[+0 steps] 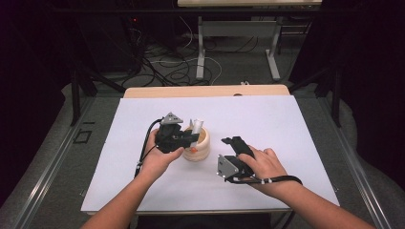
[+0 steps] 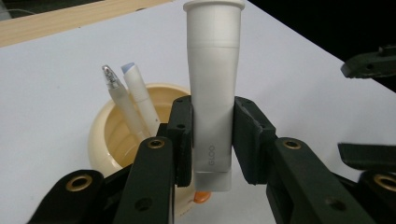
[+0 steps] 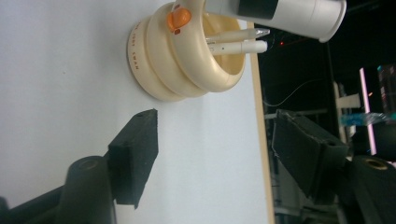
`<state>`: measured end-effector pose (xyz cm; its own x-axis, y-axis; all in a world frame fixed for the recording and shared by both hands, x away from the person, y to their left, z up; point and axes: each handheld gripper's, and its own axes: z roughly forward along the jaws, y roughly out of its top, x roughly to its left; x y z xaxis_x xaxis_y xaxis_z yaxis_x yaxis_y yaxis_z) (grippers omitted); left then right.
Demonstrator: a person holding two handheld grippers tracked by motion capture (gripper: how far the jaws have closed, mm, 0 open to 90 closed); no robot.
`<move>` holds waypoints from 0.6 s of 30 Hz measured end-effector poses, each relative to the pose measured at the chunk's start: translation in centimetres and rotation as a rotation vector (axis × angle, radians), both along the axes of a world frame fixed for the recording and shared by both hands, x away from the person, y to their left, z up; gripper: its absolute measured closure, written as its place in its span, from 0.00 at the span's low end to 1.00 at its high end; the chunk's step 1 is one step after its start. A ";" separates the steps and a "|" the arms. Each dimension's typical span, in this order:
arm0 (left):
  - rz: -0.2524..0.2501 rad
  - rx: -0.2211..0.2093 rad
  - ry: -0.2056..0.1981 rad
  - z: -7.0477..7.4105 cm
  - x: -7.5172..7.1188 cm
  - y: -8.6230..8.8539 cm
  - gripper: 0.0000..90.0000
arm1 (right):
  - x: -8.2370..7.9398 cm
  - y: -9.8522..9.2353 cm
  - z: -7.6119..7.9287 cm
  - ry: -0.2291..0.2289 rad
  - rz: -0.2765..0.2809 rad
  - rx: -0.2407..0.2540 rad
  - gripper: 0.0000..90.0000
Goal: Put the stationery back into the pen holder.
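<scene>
My left gripper (image 2: 215,135) is shut on a white glue tube (image 2: 212,84), which stands upright with its wide cap on top, just above the near rim of a cream ribbed pen cup (image 2: 105,135). Two white pens (image 2: 133,102) lean inside the cup. In the high view the left gripper (image 1: 191,138) holds the tube (image 1: 196,126) over the cup (image 1: 200,149) at the middle of the white board. My right gripper (image 3: 222,149) stands open with nothing between its pads, lying on its side a short way right of the cup (image 3: 187,65). The high view shows that gripper (image 1: 230,141) under the person's right hand.
A white board (image 1: 267,119) covers the wooden table, with bare room all round the cup. An orange knob (image 3: 179,18) sits on the cup's side. Behind the table are desk legs and loose cables (image 1: 181,71) on the floor.
</scene>
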<state>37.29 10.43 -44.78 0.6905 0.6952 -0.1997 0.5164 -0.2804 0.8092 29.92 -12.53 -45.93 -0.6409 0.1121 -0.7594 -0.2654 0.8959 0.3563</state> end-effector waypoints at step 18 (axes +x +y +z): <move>0.089 -0.044 -0.003 -0.9 1.6 0.2 0.78 | 1.1 -3.0 -1.7 0.239 -0.219 0.315 0.17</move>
